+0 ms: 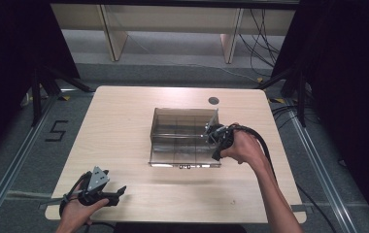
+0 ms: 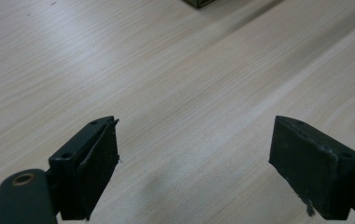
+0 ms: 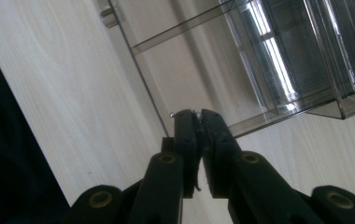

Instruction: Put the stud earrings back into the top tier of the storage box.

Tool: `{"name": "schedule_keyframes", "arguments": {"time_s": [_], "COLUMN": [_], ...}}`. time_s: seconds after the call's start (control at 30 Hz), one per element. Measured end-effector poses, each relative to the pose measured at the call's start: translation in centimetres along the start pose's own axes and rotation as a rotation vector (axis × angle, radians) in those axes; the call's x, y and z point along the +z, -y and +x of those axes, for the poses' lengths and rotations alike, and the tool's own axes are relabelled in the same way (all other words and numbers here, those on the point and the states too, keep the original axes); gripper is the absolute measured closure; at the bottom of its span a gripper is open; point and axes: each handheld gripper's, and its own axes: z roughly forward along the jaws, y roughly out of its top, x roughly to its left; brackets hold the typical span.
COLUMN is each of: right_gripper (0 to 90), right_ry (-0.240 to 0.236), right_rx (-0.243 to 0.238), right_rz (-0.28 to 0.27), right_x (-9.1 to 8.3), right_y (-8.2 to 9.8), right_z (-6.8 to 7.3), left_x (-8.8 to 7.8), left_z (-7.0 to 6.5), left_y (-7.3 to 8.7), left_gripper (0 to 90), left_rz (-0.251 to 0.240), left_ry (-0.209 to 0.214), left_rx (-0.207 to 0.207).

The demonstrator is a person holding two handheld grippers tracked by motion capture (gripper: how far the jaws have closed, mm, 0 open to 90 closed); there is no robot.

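A smoky clear plastic box with inner dividers (image 1: 182, 136) sits near the middle of the pale wooden table (image 1: 119, 141), its lid (image 1: 213, 127) standing up along its right side. The right gripper (image 1: 210, 135) is at that side, its jaws pinched on the thin edge of the lid. The left gripper (image 1: 119, 194) rests on the table's near left corner, well apart from the box, jaws wide open and holding nothing.
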Motion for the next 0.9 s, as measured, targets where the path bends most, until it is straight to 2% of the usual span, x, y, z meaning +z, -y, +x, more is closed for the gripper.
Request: {"name": "schedule_keyframes", "arguments": {"time_s": [0.13, 0.2, 0.4, 0.43, 0.47, 0.5, 0.57, 0.67, 0.73, 0.8, 0.9], "right_gripper": [80.5, 79.2, 75.3, 75.1, 74.7, 74.3, 74.3, 73.9, 73.7, 73.6, 72.6], "right_ry": [-0.001, 0.001, 0.027, 0.023, 0.028, 0.001, 0.009, -0.003, 0.001, 0.012, 0.002], "right_rx": [0.006, -0.007, 0.012, 0.004, 0.014, -0.004, 0.001, -0.009, 0.005, 0.021, 0.027], "right_rz": [-0.004, -0.009, -0.013, -0.013, -0.011, -0.022, -0.022, -0.022, -0.013, 0.001, 0.012], "right_x": [0.2, 0.1, -1.1, -1.3, -1.4, -1.4, -1.5, -1.0, -0.9, -0.5, 0.1], "right_y": [-0.2, -0.2, 0.9, 1.3, 1.8, 3.1, 3.6, 5.9, 6.4, 7.8, 8.8], "right_z": [-0.2, -0.3, 0.8, 1.1, 1.5, 2.1, 2.3, 3.1, 3.3, 3.8, 4.3], "left_x": [0.0, 0.0, 0.0, -0.2, 0.0, 0.0, 0.0, 0.0, 0.0, 0.1, 0.0], "left_z": [-0.1, -0.1, 0.0, 0.3, 0.0, 0.0, 0.0, 0.0, 0.0, 0.0, 0.0], "left_y": [0.0, 0.0, 0.0, -0.1, 0.0, 0.0, 0.0, 0.0, 0.0, 0.0, 0.0], "left_gripper": [15.1, 15.0, 15.0, 15.0, 15.1, 15.1, 15.0, 15.0, 15.0, 15.0, 15.0], "left_rz": [-0.003, 0.0, -0.001, 0.026, -0.002, -0.003, -0.002, 0.001, -0.001, -0.005, 0.003], "left_ry": [-0.001, -0.001, -0.001, -0.008, -0.006, -0.001, -0.001, -0.004, -0.004, -0.005, -0.009], "left_rx": [-0.011, -0.006, -0.003, 0.035, -0.001, -0.002, 0.0, -0.003, -0.002, -0.01, -0.009]}}
